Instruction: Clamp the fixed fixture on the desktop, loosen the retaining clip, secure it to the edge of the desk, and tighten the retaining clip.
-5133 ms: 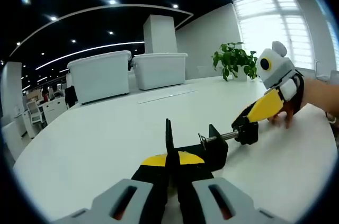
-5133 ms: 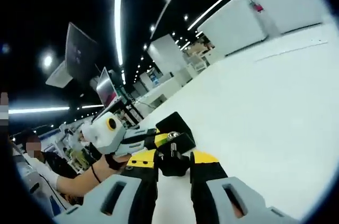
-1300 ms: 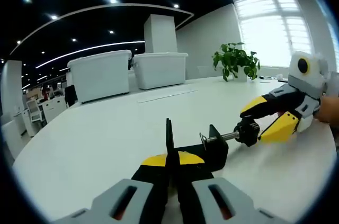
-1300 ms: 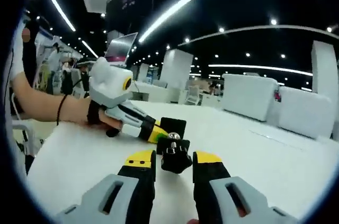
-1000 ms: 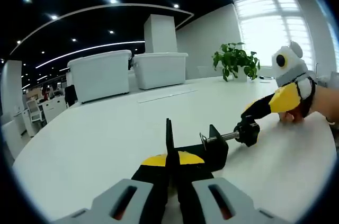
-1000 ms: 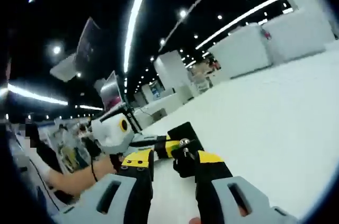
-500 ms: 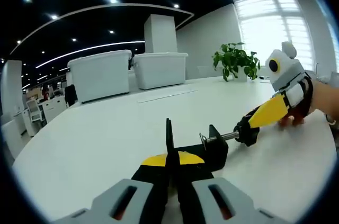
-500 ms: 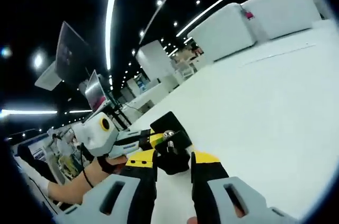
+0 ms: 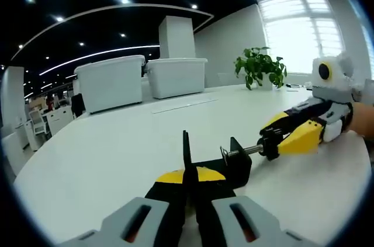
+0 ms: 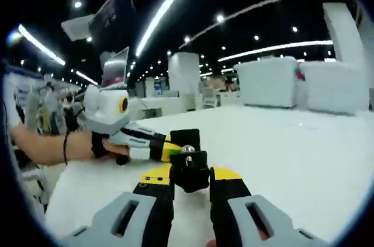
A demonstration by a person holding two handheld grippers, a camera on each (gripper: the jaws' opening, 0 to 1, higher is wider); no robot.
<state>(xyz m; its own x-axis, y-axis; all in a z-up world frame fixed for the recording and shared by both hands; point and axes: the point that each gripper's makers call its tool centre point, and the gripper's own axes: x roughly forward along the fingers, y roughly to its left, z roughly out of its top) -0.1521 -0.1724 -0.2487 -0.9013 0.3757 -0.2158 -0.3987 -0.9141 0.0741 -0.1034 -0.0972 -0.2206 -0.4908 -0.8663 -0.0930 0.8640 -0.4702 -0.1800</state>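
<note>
In the left gripper view, the left tongs [image 9: 190,185] rise from 6 o'clock and are clenched on the thin upright plate of the black clamp fixture [image 9: 225,162], which rests on the white desk [image 9: 105,153]. The fixture's threaded screw [image 9: 245,151] runs toward 3 o'clock to a black knob [image 9: 270,142]. The right tongs [image 9: 286,135] enter from 3 o'clock and are closed around that knob.

In the right gripper view, the right tongs [image 10: 190,184] hold the knob [image 10: 188,171] between their yellow-tipped pads; the fixture [image 10: 186,139] stands just beyond it, with the left tongs [image 10: 163,149] gripping it from 9 o'clock, held in a person's hand [image 10: 105,145].

Farther back on the desk, at 11 o'clock, two white lidded storage bins [image 9: 140,80] stand side by side; contents cannot be determined. A potted plant [image 9: 260,69] stands at 1 o'clock near the window [image 9: 304,31].
</note>
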